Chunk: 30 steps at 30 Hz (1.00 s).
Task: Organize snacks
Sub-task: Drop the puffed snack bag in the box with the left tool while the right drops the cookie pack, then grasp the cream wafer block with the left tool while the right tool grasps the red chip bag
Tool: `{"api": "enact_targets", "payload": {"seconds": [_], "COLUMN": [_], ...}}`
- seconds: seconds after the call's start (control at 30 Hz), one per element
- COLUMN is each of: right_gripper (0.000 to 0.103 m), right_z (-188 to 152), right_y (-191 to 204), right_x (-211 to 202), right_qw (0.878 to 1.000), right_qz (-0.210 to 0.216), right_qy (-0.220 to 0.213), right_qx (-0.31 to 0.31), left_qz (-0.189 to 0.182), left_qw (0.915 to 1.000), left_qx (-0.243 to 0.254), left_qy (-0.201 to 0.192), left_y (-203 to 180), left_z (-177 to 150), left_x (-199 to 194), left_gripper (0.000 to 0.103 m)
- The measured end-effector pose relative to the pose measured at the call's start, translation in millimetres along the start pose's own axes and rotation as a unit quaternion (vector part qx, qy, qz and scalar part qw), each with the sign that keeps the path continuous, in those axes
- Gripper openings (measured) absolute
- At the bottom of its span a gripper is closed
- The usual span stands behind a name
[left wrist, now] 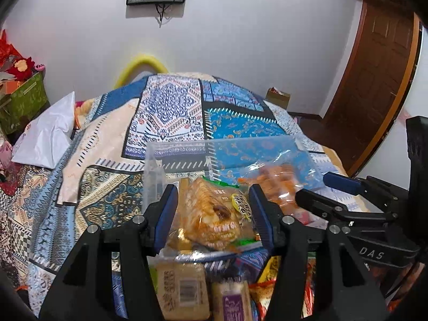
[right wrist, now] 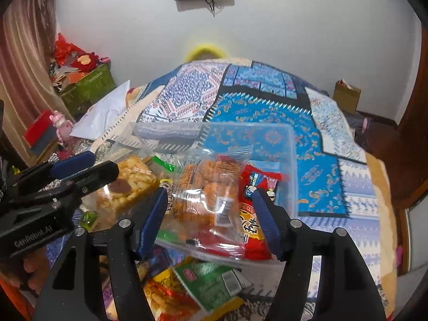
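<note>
A clear plastic box stands on the patterned bedspread. My left gripper is over it, jaws wide apart around a yellow rice-cracker pack, which also shows in the right wrist view; I cannot tell whether the pads touch it. My right gripper has its jaws apart on either side of a clear bag of orange snacks over the box. A red packet lies in the box. Loose snack packs lie in front of the box.
The bed's quilt stretches ahead to a white wall. A white bag lies at the left edge. A green box with red items stands at left. A cardboard box and a wooden door are to the right.
</note>
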State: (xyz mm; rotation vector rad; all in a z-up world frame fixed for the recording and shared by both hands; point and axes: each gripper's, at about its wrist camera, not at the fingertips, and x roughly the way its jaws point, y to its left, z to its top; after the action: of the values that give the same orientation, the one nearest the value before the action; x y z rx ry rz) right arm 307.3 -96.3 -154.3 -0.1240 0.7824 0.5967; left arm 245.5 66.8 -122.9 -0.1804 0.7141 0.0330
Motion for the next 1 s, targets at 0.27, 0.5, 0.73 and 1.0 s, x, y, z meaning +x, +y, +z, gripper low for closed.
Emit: {"api": "enact_targets", "payload": {"seconds": [0.27, 0.5, 0.73, 1.0], "right_gripper": [0.063, 0.063, 0.063, 0.063], "right_z": [-11, -36, -69, -101], "right_y": [10, 22, 32, 39], "right_x": [-36, -48, -36, -7], "right_qw": [1.000, 1.000, 1.000, 0.996], "right_qz": [0.006, 0.008, 0.019, 0.026], "right_qy": [-0.025, -0.018, 0.021, 0.078], "right_qx": [-0.008, -0.012, 0.005, 0.024], "left_qz": [0.010, 0.018, 0.021, 0.007], "left_qw": [0.9998, 0.9998, 0.9989, 0.9965], "left_qx": [0.010, 0.013, 0.011, -0.011], "left_qy": [-0.012, 0.005, 0.039, 0.082], "left_y": [6, 17, 31, 45], "left_z": [-12, -39, -77, -110], "left_x": [-43, -63, -65, -53], "left_gripper": [0.058, 0.058, 0.058, 0.058]}}
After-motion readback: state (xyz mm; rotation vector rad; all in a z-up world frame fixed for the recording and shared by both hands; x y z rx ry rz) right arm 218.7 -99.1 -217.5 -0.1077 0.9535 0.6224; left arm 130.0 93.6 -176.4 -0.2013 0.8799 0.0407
